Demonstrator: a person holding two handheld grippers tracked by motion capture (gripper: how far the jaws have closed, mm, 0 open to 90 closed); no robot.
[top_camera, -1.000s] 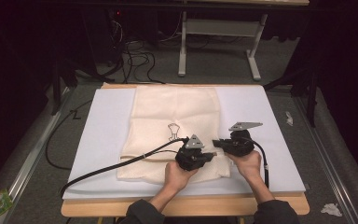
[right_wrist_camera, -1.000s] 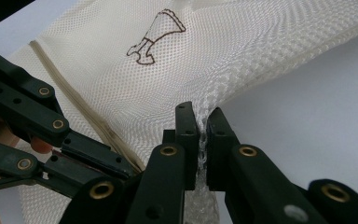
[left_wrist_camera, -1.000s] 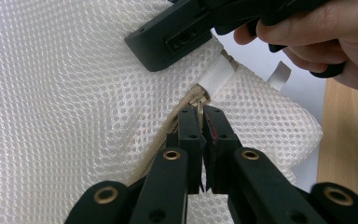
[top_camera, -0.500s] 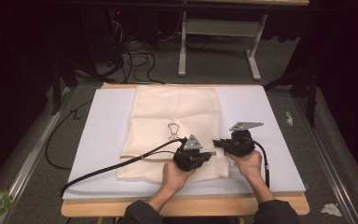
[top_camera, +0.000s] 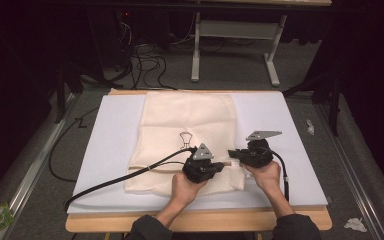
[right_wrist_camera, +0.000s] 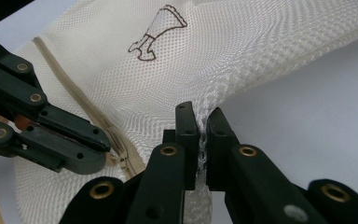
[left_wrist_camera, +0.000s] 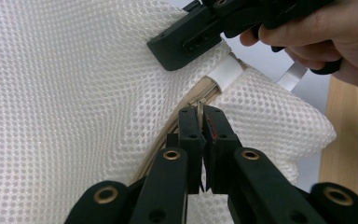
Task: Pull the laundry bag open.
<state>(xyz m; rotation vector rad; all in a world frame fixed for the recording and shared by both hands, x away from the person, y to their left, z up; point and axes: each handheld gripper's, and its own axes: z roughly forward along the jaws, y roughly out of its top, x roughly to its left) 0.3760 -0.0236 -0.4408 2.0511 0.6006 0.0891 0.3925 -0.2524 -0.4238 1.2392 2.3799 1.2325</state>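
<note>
A cream mesh laundry bag [top_camera: 187,120] lies flat on a white board [top_camera: 105,150], with a small brown drawing [top_camera: 185,138] printed on it. My left gripper [top_camera: 221,168] is at the bag's near right part, pointing right. In the left gripper view it [left_wrist_camera: 200,116] is shut on the zipper pull [left_wrist_camera: 199,108], on the beige zipper [left_wrist_camera: 168,135] below a white tab [left_wrist_camera: 226,72]. My right gripper [top_camera: 233,155] faces it from the right. It [right_wrist_camera: 201,123] is shut on a raised fold of the mesh bag [right_wrist_camera: 242,51] at its edge.
The board rests on a wooden table [top_camera: 205,221]. A black cable [top_camera: 120,177] trails left from the left gripper across the board. Cables and a metal frame [top_camera: 230,40] stand on the floor behind. Scraps [top_camera: 355,224] lie on the floor at the right.
</note>
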